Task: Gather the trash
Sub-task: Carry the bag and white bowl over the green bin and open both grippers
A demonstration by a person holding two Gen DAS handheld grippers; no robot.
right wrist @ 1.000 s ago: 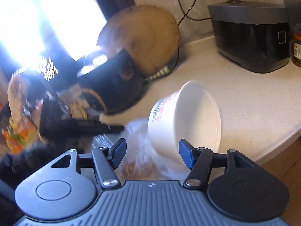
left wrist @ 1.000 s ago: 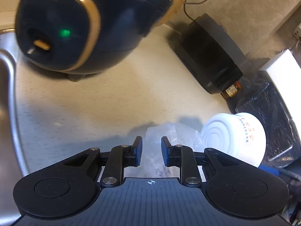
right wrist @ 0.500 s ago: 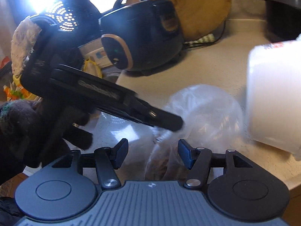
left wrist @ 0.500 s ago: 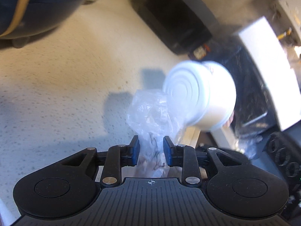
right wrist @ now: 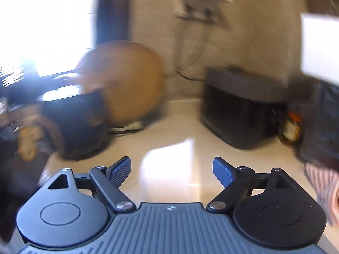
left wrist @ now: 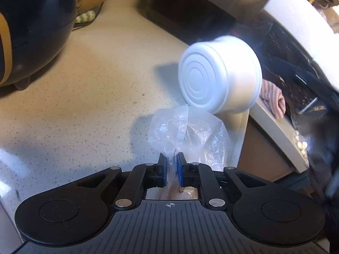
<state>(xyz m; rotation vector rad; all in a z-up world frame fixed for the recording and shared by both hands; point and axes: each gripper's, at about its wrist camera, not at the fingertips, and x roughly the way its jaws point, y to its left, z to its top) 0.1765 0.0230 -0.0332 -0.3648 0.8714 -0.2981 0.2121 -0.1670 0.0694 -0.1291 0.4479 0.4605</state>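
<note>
Left wrist view: the left gripper (left wrist: 171, 167) is clenched on the neck of a clear plastic bag (left wrist: 186, 133), its blue pads pinching the crumpled film between them. The bag billows out ahead of the fingers, above the pale speckled counter (left wrist: 84, 105) near its front edge. Just beyond the bag, a white plastic tub (left wrist: 218, 74) appears on its side, ribbed base facing the camera, slightly blurred; whether it touches the bag or the counter cannot be told. A dark round appliance with a gold band (left wrist: 31, 27) fills the upper left, and a black box-shaped appliance (left wrist: 190, 12) stands at the back.

Right wrist view, heavily blurred: the right gripper (right wrist: 171, 171) is released, fingers spread wide with nothing between them, over the counter. A round wooden board (right wrist: 129, 80) leans behind the dark appliance on the left, and the black box appliance sits at right.
</note>
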